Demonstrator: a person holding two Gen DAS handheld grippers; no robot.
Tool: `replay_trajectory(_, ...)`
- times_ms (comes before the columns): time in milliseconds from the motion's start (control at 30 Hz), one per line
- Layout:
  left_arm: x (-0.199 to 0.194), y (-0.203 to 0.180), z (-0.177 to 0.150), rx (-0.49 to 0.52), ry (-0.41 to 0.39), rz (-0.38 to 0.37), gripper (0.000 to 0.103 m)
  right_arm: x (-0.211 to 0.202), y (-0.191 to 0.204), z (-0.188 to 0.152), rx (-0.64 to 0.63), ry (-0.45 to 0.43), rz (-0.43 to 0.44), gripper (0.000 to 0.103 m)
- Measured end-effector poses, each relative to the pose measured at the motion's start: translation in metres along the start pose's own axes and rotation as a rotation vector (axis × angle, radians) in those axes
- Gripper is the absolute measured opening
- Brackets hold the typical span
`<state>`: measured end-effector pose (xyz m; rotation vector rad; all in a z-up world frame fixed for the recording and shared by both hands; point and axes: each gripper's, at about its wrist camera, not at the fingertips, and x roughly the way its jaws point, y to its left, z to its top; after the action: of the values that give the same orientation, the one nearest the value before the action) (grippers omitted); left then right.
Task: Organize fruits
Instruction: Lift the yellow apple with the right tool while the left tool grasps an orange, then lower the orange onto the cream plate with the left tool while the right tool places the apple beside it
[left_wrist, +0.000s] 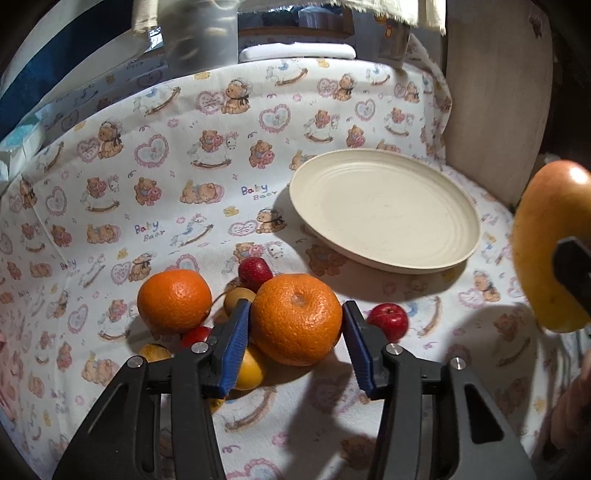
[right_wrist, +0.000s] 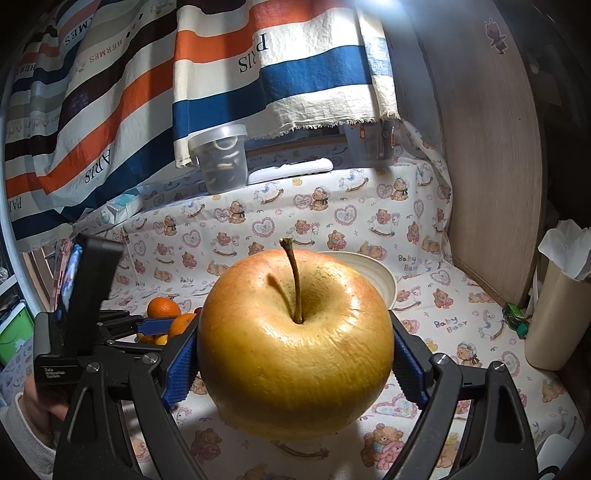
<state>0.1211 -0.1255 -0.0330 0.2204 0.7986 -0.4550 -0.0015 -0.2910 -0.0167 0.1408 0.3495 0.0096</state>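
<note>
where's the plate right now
In the left wrist view the cream plate sits empty on the teddy-bear cloth, up and right of the fruit pile, beyond the big orange between the left gripper fingers.

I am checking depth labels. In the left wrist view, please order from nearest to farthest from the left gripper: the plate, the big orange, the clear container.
1. big orange, between the left gripper's fingers
2. plate, farther, to the right
3. clear container, at the back edge
</note>
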Motion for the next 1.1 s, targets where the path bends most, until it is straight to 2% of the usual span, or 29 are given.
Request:
replay_trajectory(233,-0.028,-0.009,-0.005,0.002,-0.052,-0.054,0.048,-0.002,-0.002,0.000,0.015,-0.006,0.004,0.089)
replay_trajectory(467,-0.063,-0.006,0.000,-0.001,-0.122,-0.056,0.048,-0.005,-0.006,0.001,0.039,-0.012,0.028,0.089)
replay_trajectory(600,-0.075,0.000,0.017,0.001,-0.170,-0.066,0.048,-0.006,-0.019,0.010,0.095,0.041,0.076,0.089)
replay_trajectory(667,-0.076,0.003,0.030,-0.013,-0.186,-0.077,0.048,-0.005,-0.028,0.022,0.114,0.045,0.076,0.089)
replay_trajectory(833,-0.068,-0.001,0.066,-0.014,-0.228,-0.077,0.048,0.000,-0.039,0.068,0.105,0.003,-0.037,0.089)
replay_trajectory(933,-0.048,-0.002,0.089,-0.045,-0.214,-0.127,0.048,0.015,-0.046,0.097,0.137,0.011,-0.061,0.089)
replay_trajectory(1100,-0.004,-0.013,0.115,-0.060,-0.154,-0.113,0.048,0.052,-0.054,0.137,0.158,0.049,-0.116,0.089)
